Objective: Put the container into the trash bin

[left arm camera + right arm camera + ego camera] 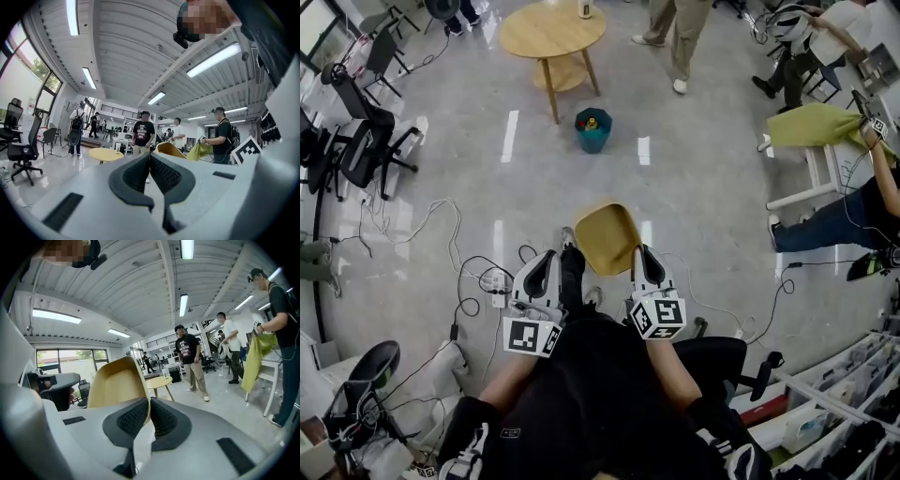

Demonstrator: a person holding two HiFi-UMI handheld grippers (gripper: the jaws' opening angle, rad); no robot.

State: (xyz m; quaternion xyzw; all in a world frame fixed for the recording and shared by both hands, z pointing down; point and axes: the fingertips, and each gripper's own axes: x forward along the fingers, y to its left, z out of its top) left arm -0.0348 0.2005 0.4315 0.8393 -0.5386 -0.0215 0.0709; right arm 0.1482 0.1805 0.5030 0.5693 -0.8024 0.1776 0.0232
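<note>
- Biggest worry imo: the yellow container (607, 239) hangs from one edge only. The right gripper (638, 255) pinches just a thin bit of its wall, so a bump or a quick swing could twist it loose and drop it on the floor.
- The teal trash bin (592, 129) is well away across the floor, next to the round wooden table (551, 33). That's a fair walk with a one-sided grip.
- Cables and a power strip (494, 281) lie near the person's feet, so there's a trip risk on the left.
- The bin looks narrow next to the container and already has stuff in it. My guess is the container could catch on the rim or tip the bin if it goes in flat.
- Right gripper: jaws almost fully together, pads clamped on the container's wall, with the container sticking up and to the left of them.
- Left gripper (549, 261): jaws pressed together with nothing between them. It hangs just beside the container and I can't tell if it touches it.
</note>
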